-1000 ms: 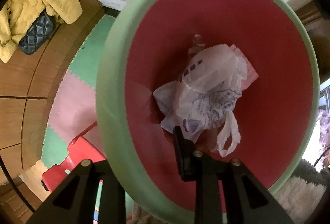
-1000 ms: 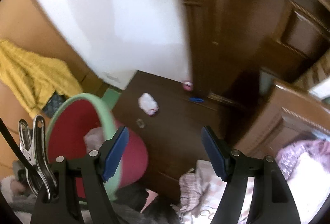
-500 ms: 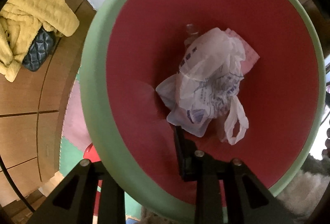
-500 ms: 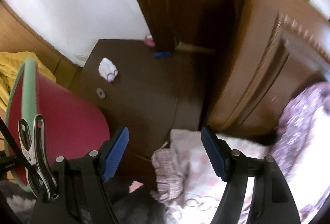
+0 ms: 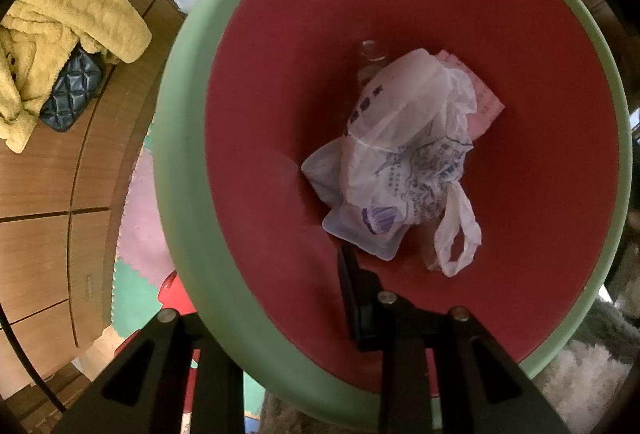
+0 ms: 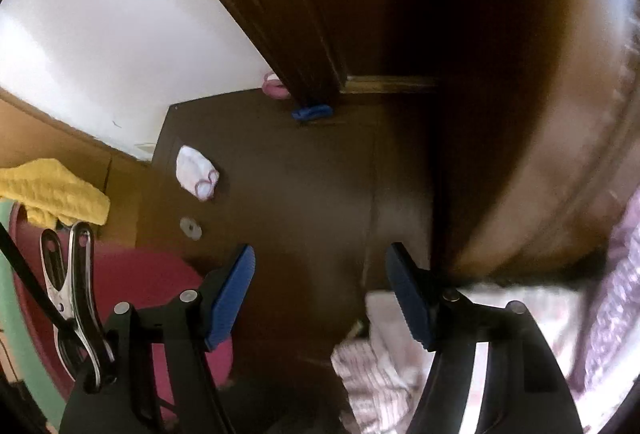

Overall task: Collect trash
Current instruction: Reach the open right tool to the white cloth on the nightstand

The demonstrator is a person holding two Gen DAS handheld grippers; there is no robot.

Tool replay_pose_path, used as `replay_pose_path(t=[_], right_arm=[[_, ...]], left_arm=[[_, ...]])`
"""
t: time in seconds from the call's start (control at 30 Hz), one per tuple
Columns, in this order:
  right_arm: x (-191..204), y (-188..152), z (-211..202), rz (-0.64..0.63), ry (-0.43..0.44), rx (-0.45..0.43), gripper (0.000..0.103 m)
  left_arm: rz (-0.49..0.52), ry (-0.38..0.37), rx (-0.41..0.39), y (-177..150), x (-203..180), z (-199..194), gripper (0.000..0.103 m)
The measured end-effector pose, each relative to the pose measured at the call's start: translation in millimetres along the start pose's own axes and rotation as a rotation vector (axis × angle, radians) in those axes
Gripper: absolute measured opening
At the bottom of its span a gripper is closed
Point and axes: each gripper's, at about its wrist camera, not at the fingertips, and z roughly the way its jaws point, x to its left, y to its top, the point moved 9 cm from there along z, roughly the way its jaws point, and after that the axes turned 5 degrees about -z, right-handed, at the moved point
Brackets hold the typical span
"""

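left gripper [image 5: 276,298]: jaws clamp bin [image 5: 180,138] rim | right gripper [image 6: 320,290]: jaws open; empty | white wad [image 6: 196,172] near surface's left edge: light, soft; pinch middle

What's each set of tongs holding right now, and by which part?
Left tongs grip the red bin by its green rim, one finger inside. Right tongs are open, holding nothing.
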Motion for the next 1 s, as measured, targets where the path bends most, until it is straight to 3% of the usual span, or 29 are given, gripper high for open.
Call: replay_pose_path(t=[0.1, 0.37, 0.47, 0.53, 0.67, 0.77, 0.9, 1.0], right_arm=[[14, 15, 15, -0.018, 0.043, 0.015, 0.070], [106, 59, 56, -0.369, 0.026, 0.014, 0.070], [128, 65, 83, -0.431, 0.061, 0.052, 0.070], [134, 64, 103, -0.433, 0.105, 0.129, 0.068], [141, 57, 129, -0.341, 0.252, 0.283, 0.045], [150, 51, 140, -0.241, 0.370, 0.376, 0.042], [159, 48, 160, -0.177, 0.356, 0.430, 0.042], [166, 36, 179, -0.221, 0.292, 0.504, 0.043]], left_arm=[[0.007, 0.002, 0.002, 0, 0, 2, 0.026], [-0.005, -0.002, 0.018, 6, 2, 10, 0.026], [-0.002, -0.006, 0.026, 7, 3, 13, 0.026], [0.010, 0.003, 0.039, 8, 3, 15, 0.026], [0.038, 0.013, 0.055, 10, 3, 17, 0.026], [0.044, 0.014, 0.073, 13, 4, 21, 0.026], [0.018, 0.009, 0.097, 20, 6, 25, 0.026], [0.027, 0.028, 0.069, 29, 7, 18, 0.026]])
